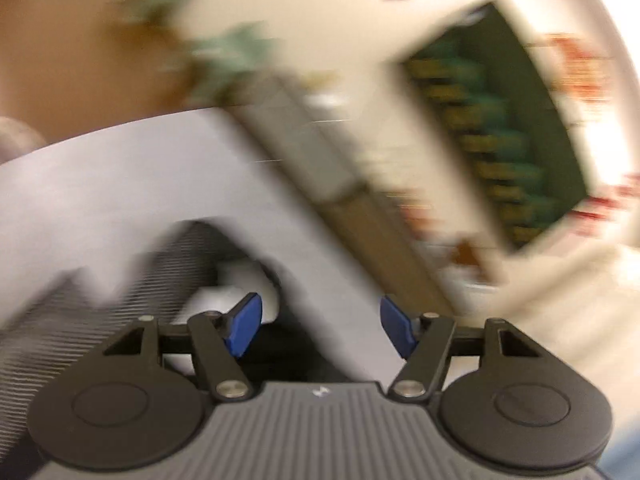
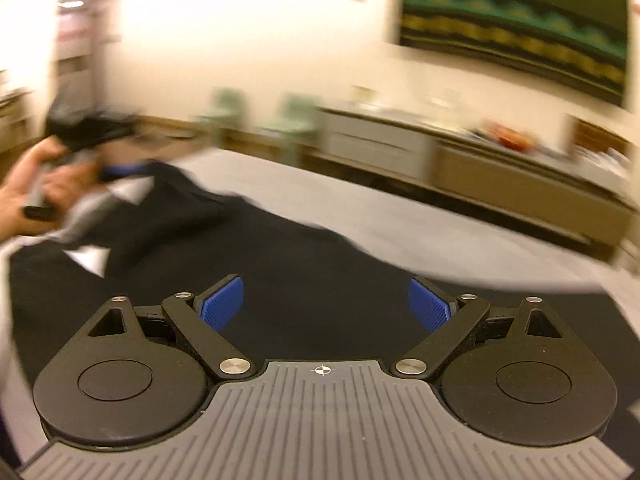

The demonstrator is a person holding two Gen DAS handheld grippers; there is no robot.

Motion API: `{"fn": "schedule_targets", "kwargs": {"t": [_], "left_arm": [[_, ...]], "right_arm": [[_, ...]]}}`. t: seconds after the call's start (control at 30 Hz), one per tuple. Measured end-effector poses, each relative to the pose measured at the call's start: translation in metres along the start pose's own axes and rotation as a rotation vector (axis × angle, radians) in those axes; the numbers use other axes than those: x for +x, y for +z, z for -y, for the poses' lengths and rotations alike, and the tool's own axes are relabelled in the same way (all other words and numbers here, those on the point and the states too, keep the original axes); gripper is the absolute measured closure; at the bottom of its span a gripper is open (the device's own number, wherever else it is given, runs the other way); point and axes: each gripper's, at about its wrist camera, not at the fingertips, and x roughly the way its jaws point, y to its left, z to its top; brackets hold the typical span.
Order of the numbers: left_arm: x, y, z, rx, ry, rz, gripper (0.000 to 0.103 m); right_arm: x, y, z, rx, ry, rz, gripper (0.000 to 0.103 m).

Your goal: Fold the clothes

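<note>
A black garment (image 2: 248, 252) lies spread over a pale grey table top (image 2: 400, 220), with white patches near its left end. My right gripper (image 2: 326, 306) hovers over the garment's near part, open, with nothing between its blue pads. At the far left a hand (image 2: 24, 192) holds my left gripper (image 2: 122, 170) at the garment's far corner. In the left wrist view, which is badly blurred, the left gripper (image 1: 320, 322) is open and empty. Grey striped cloth (image 1: 80, 312) lies to its left, and the pale table top (image 1: 140, 184) is beyond.
A long low cabinet (image 2: 460, 164) runs along the far wall, with small items on top. Two pale green chairs (image 2: 296, 120) stand to its left. A dark patterned hanging (image 2: 520, 32) is on the wall, and shows tilted in the left wrist view (image 1: 500, 128).
</note>
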Motion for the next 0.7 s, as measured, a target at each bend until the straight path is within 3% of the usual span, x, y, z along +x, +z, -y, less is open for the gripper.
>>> {"fn": "schedule_targets", "kwargs": {"t": [0.03,0.07,0.13,0.23,0.37,0.4,0.47,0.5,0.53,0.7], "left_arm": [[-0.006,-0.001,0.011,0.047,-0.068,0.004,0.029],[-0.008,-0.004,0.016,0.094,-0.084,-0.002,0.026],[-0.005,-0.008,0.011,0.123,-0.053,-0.038,0.026],[-0.001,-0.006,-0.021,0.033,0.043,-0.066,0.031],[-0.031,0.008,-0.057,-0.053,0.073,0.03,0.03],[-0.036,0.011,-0.061,-0.048,0.09,0.045,0.03],[-0.039,0.012,-0.066,-0.032,0.105,0.044,0.029],[-0.036,0.01,-0.067,-0.021,0.109,0.033,0.029],[-0.031,0.009,-0.066,-0.003,0.113,0.017,0.029],[0.0,-0.005,-0.043,0.069,0.105,-0.059,0.026]], "right_arm": [[0.015,0.012,-0.021,-0.037,0.034,0.006,0.01],[0.03,0.023,-0.041,-0.072,0.063,0.009,0.009],[0.064,0.04,-0.079,-0.136,0.109,0.003,0.007],[0.116,0.06,-0.13,-0.193,0.162,-0.03,0.008],[0.178,0.079,-0.178,-0.191,0.195,-0.085,0.009],[0.19,0.081,-0.187,-0.198,0.197,-0.103,0.014],[0.213,0.083,-0.197,-0.22,0.176,-0.157,0.044],[0.222,0.084,-0.193,-0.202,0.165,-0.189,0.08],[0.228,0.085,-0.188,-0.167,0.16,-0.209,0.102],[0.218,0.09,-0.145,0.052,0.217,-0.195,0.103]]}}
